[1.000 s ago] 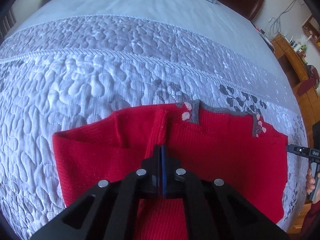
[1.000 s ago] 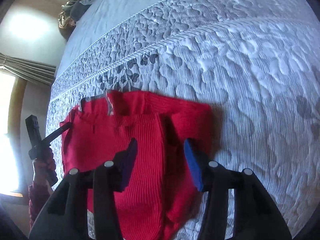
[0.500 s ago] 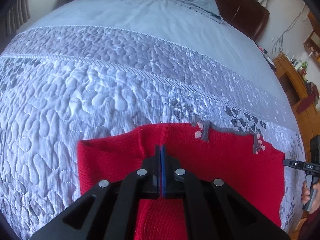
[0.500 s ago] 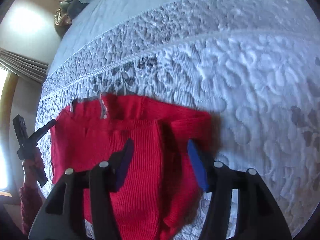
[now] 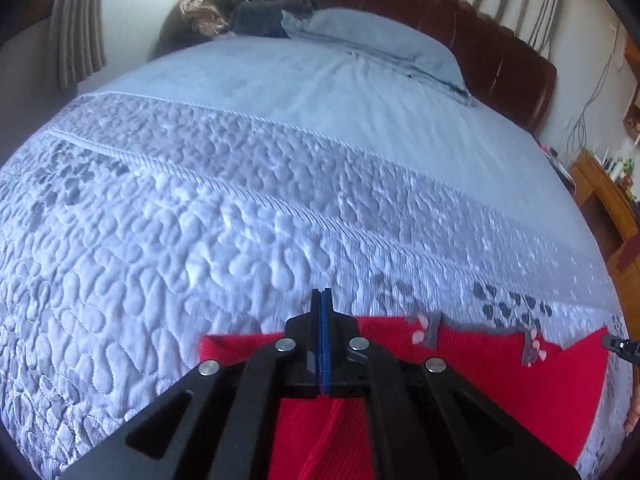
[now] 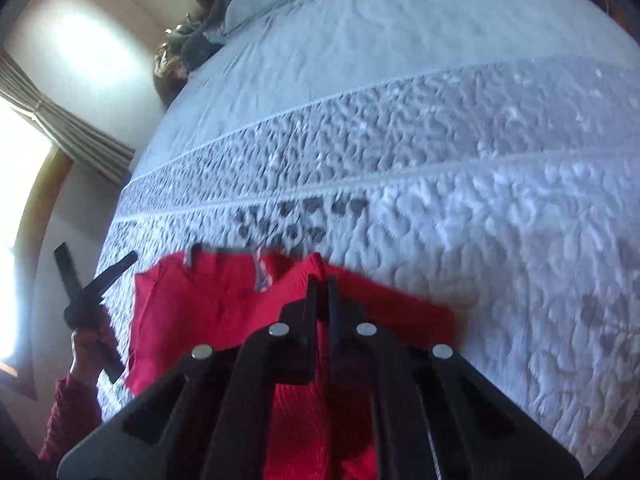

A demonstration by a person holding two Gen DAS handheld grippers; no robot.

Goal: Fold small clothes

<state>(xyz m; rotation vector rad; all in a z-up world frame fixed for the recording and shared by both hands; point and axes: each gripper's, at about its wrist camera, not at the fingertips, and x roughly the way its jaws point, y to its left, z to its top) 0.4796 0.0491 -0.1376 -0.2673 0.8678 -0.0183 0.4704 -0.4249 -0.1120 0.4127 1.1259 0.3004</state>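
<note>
A small red knitted sweater point(image 5: 500, 376) with a grey collar and pale pink flower trim lies on the quilted grey-blue bedspread point(image 5: 200, 220), close to the near edge of the bed, well away from the pillow point(image 5: 384, 40) and the dark brown headboard point(image 5: 472, 28) at the far end.

The left gripper point(image 5: 322, 300) has its blue-lined jaws pressed together; their tips stand over bare quilt just past the sweater's far edge, and whether a fold of knit is caught lower down I cannot tell.

The right gripper point(image 6: 322, 284) has just been closing (the picture is blurred), and its jaws now pinch a raised ridge of red knit near the sweater's right side.
</note>
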